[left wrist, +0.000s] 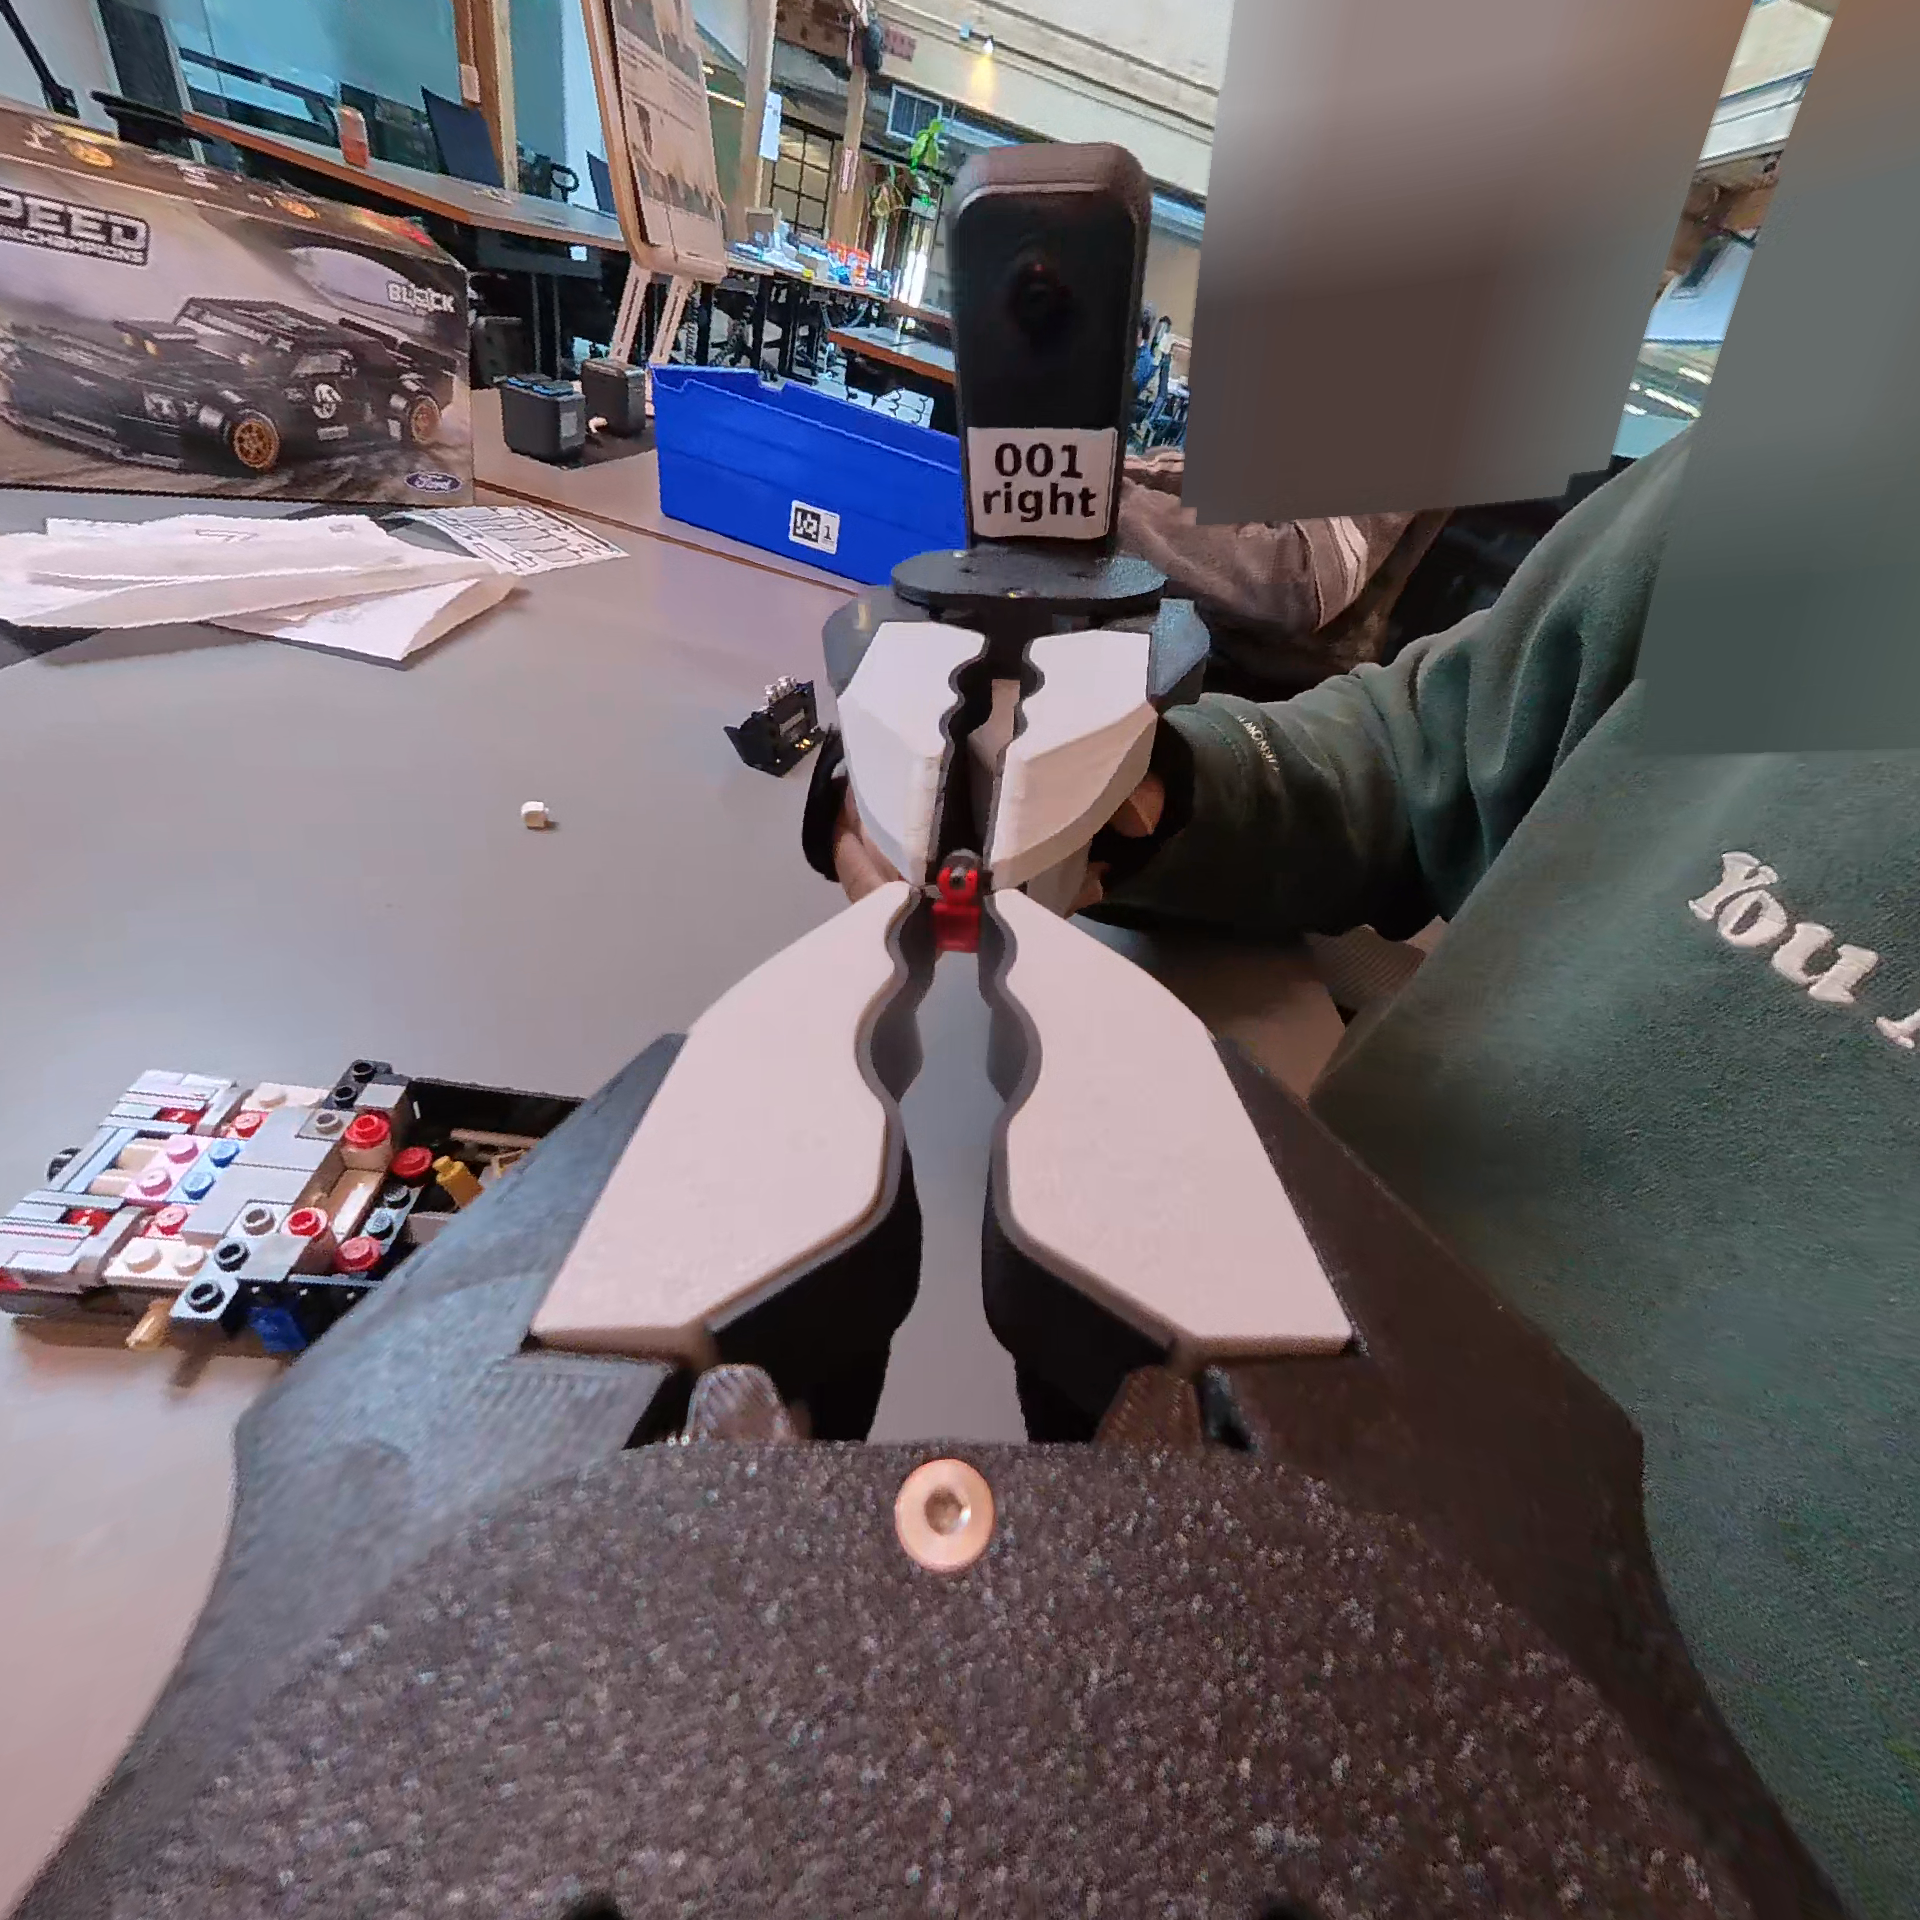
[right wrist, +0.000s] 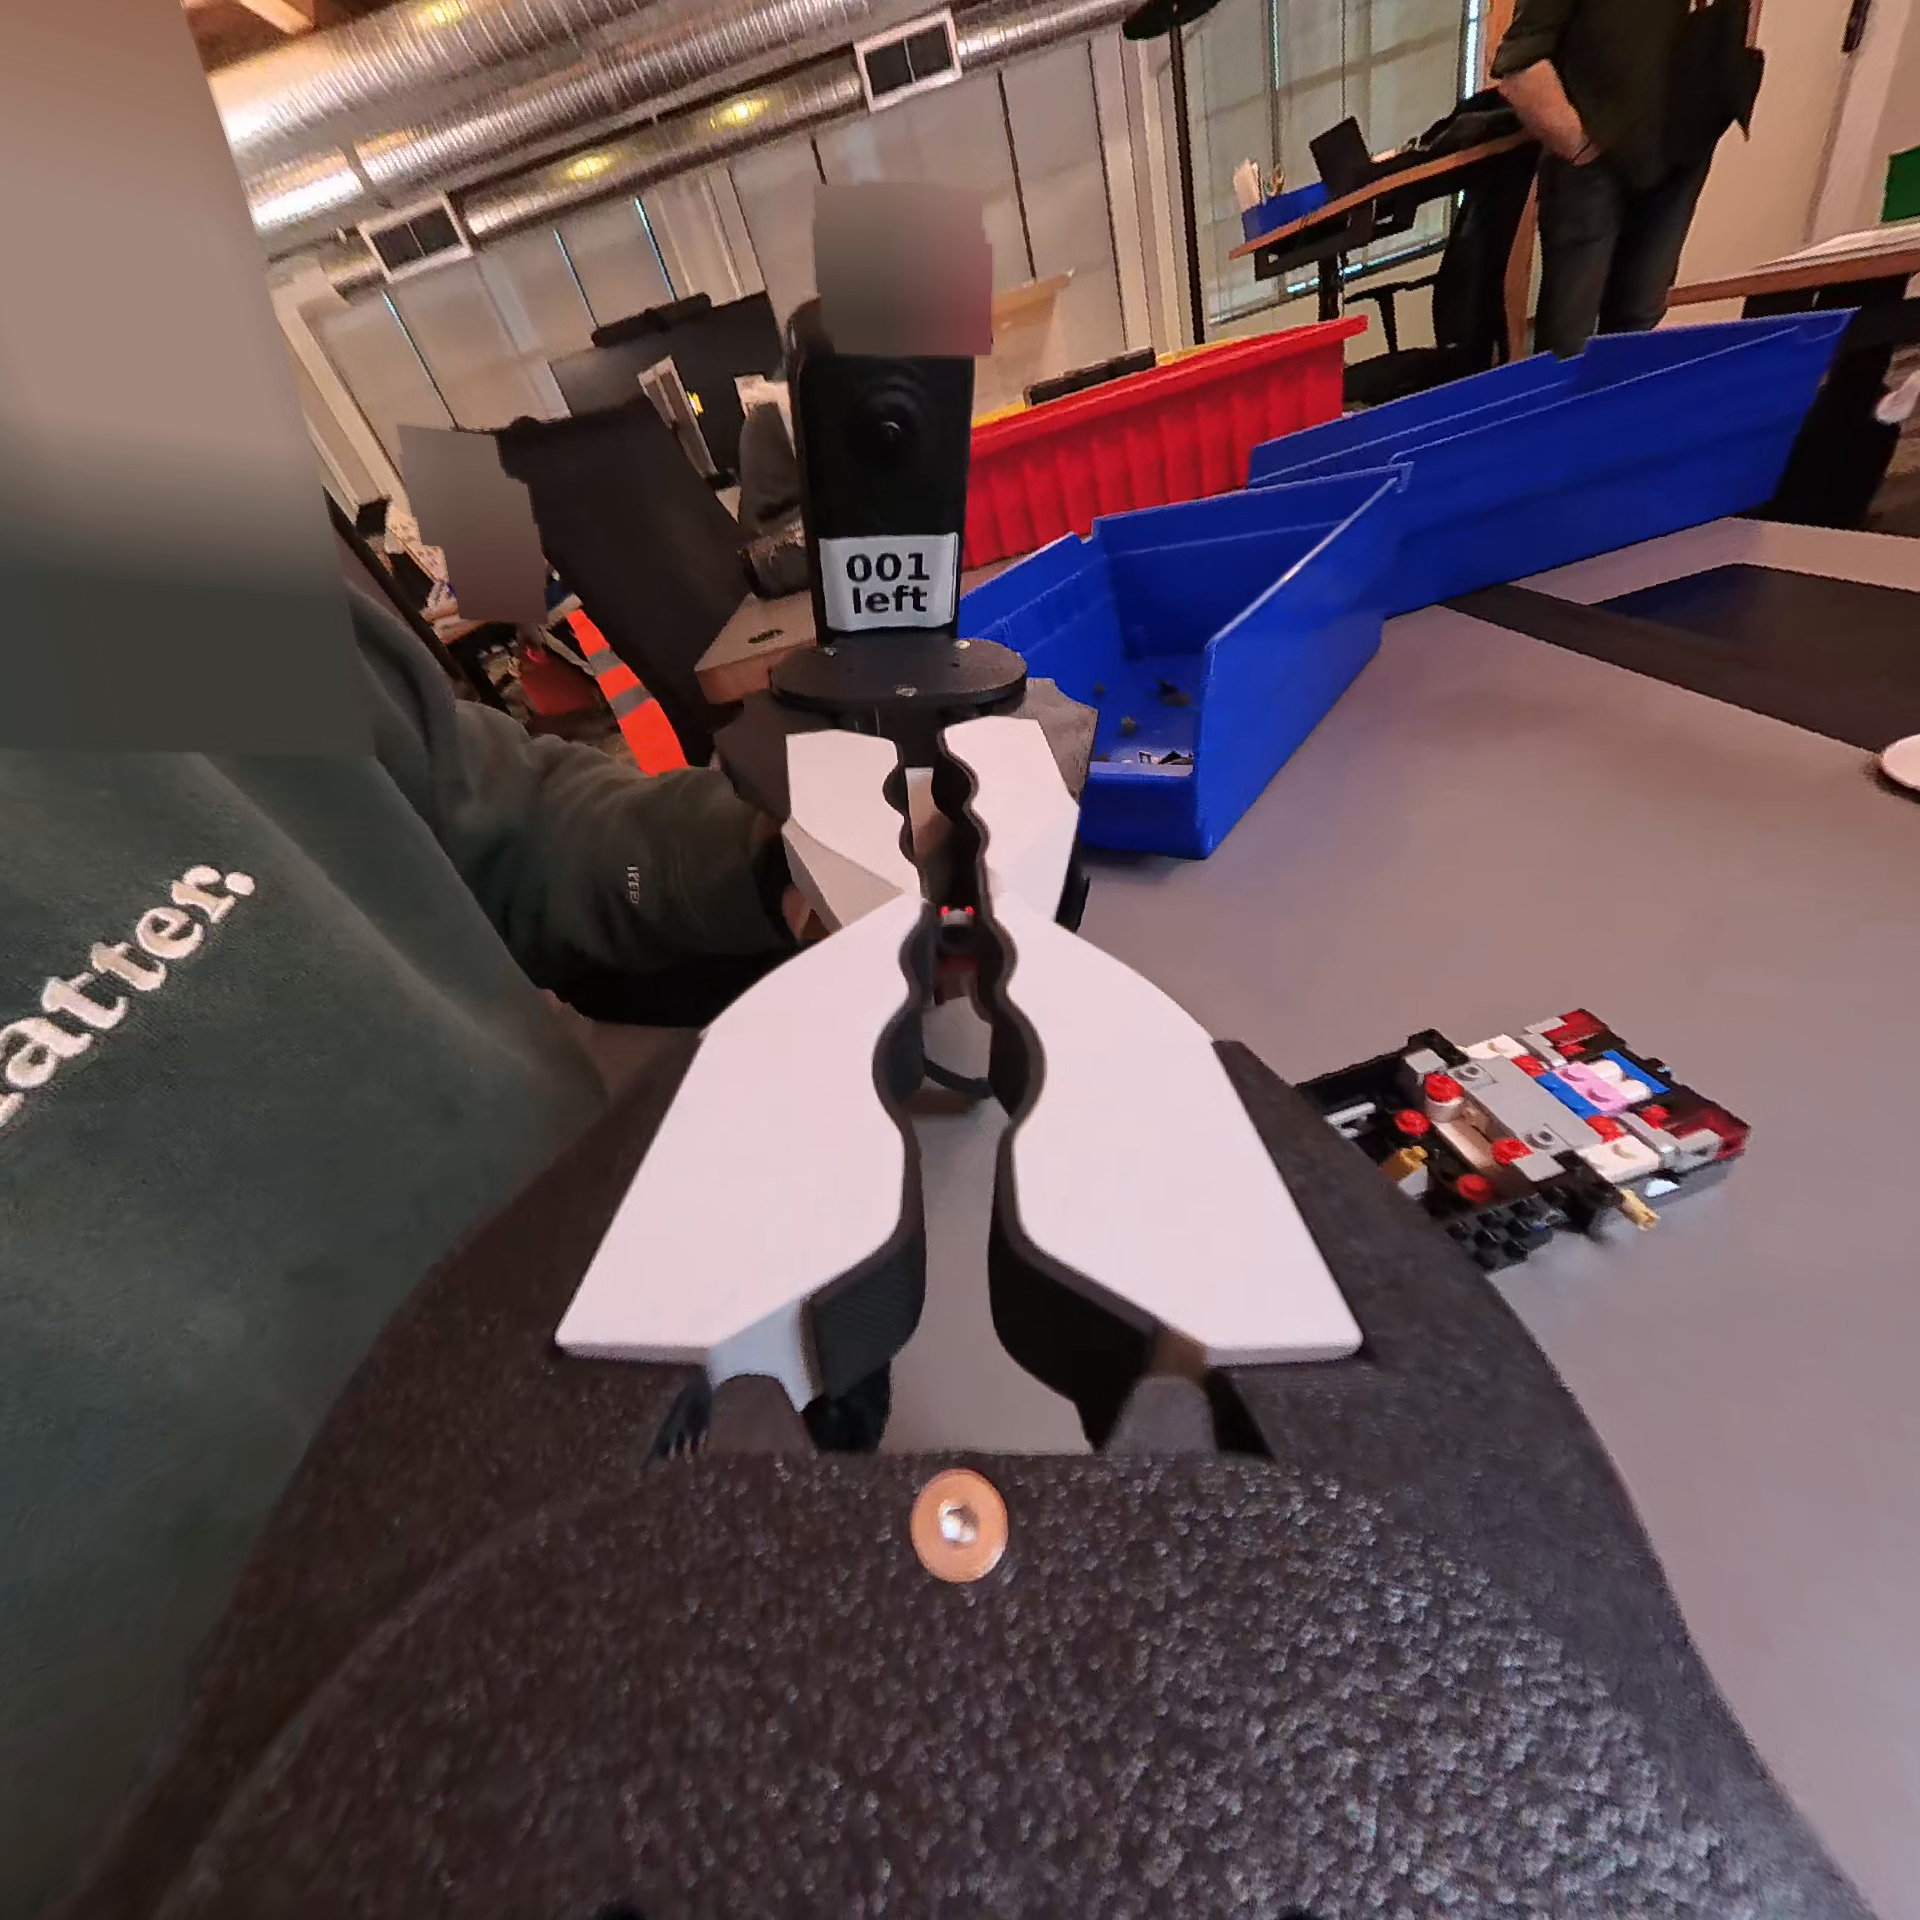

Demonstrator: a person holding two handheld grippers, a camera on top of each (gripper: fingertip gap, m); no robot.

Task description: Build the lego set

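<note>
My left gripper (left wrist: 956,902) is shut on a small red Lego piece (left wrist: 956,914) at its fingertips, held above the grey table (left wrist: 416,883). My right gripper (left wrist: 961,854) faces it tip to tip and is shut on a small black piece (left wrist: 964,858) that touches the top of the red piece. In the right wrist view the right gripper (right wrist: 954,928) pinches the dark piece (right wrist: 951,951), and the left gripper (right wrist: 951,896) meets it head on. The partly built car chassis (left wrist: 208,1195) lies on the table beside both grippers; it also shows in the right wrist view (right wrist: 1527,1122).
The set's box (left wrist: 229,353) and white paper bags (left wrist: 260,582) lie at the far left. A blue bin (left wrist: 800,468) (right wrist: 1195,675) and a red bin (right wrist: 1153,436) stand behind. A small black sub-build (left wrist: 779,722) and a loose white piece (left wrist: 535,816) lie on the table. A green sleeve (left wrist: 1351,769) is close by. Less than 4 cm separates the two grippers' tips.
</note>
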